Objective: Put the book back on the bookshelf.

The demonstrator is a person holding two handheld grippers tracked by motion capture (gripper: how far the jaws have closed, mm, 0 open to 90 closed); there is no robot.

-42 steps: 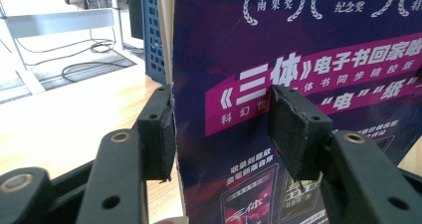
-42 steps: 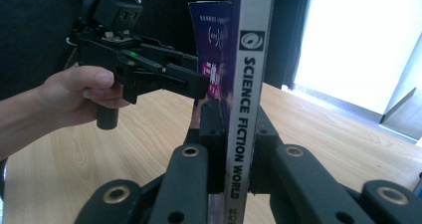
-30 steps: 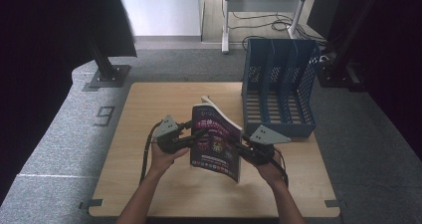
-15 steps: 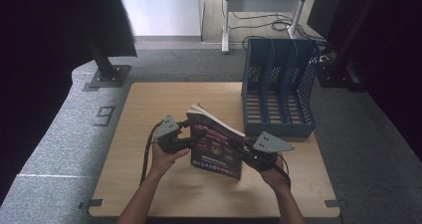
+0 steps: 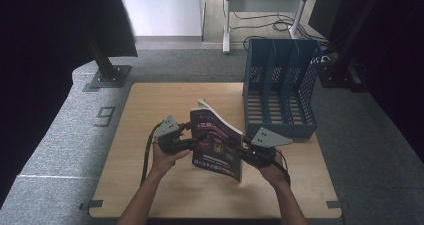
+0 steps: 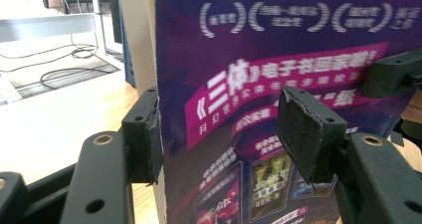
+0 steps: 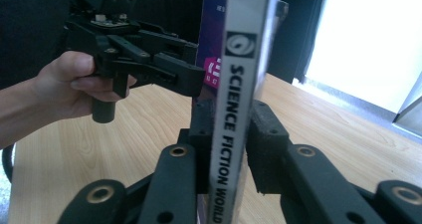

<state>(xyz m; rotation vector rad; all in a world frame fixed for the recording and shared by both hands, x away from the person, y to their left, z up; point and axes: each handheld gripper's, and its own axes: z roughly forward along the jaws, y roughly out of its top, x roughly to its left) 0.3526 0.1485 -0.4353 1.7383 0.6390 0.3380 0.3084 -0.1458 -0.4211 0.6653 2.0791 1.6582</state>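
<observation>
Left of centre in the high view, the left gripper has jaws apart astride the purple glossy-covered magazine, just eased wider, apparently not pressing it. The magazine stands upright mid-table: thin, floppy, slick, best held at its white spine, where the right gripper clamps it. Pale wooden table; blue plastic file rack upper right; grey carpet around.

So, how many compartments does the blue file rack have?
3, side by side in the blue file rack at the table's far right corner: left, middle and right. All three look empty, though their walls hide some of the inside.
</observation>
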